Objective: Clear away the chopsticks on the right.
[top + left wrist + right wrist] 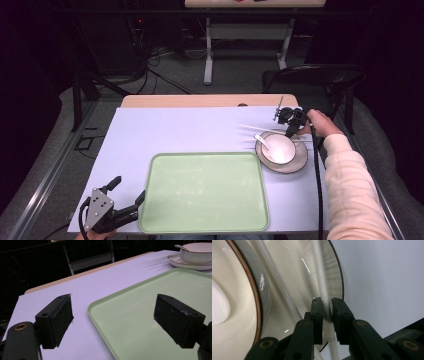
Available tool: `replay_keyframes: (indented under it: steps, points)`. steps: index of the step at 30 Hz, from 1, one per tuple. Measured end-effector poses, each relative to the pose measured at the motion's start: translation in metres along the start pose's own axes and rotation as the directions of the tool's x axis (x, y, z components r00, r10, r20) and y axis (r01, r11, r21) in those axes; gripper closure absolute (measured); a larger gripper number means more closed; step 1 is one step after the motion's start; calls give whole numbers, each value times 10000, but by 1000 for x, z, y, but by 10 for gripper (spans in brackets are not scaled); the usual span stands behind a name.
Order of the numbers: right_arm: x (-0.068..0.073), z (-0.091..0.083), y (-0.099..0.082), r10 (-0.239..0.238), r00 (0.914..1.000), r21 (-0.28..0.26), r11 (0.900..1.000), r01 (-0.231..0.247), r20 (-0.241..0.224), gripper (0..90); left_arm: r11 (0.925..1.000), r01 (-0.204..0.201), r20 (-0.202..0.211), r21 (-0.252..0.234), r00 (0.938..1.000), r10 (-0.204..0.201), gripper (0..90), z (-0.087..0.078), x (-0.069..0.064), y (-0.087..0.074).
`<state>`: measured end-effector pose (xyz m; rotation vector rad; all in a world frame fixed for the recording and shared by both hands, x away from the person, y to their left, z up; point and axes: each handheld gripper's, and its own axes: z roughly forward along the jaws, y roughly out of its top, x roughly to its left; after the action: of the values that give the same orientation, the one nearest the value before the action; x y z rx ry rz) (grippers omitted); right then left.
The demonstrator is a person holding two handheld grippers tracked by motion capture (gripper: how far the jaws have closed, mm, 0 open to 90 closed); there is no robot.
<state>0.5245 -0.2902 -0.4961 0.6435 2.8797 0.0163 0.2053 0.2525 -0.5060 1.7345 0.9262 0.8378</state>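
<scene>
A white bowl with a white spoon in it stands on a dark-rimmed plate at the right of the table. White chopsticks lie across the plate's far edge. My right gripper reaches down to that edge. In the right gripper view its jaws are shut on one thin white chopstick lying over the plate, beside the bowl. My left gripper rests open at the near left corner of the pale green tray, nothing between its jaws.
A white sheet covers the wooden table. The green tray is bare. A black chair stands behind the table's right corner, and another table's legs stand farther back. The person's pink sleeve runs along the right edge.
</scene>
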Motion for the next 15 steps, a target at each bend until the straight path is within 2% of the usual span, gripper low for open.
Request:
replay_keyframes:
  steps: [8, 10, 15]
  points:
    - [-1, 1, -1, -67, 9998, -213, 9997, 72, 203, 837, 10000, 30, -10, -25, 10000, -30, 155, 0, 0, 0]
    - [0, -4, -2, 157, 9993, -275, 9995, -148, 345, 838, 10000, -11, 15, -15, 10000, 11, 155, 0, 0, 0]
    - [4, -20, -2, 256, 9978, -666, 9976, -215, 613, 838, 10000, 1, 4, -16, 10000, -1, 154, 0, 0, 0]
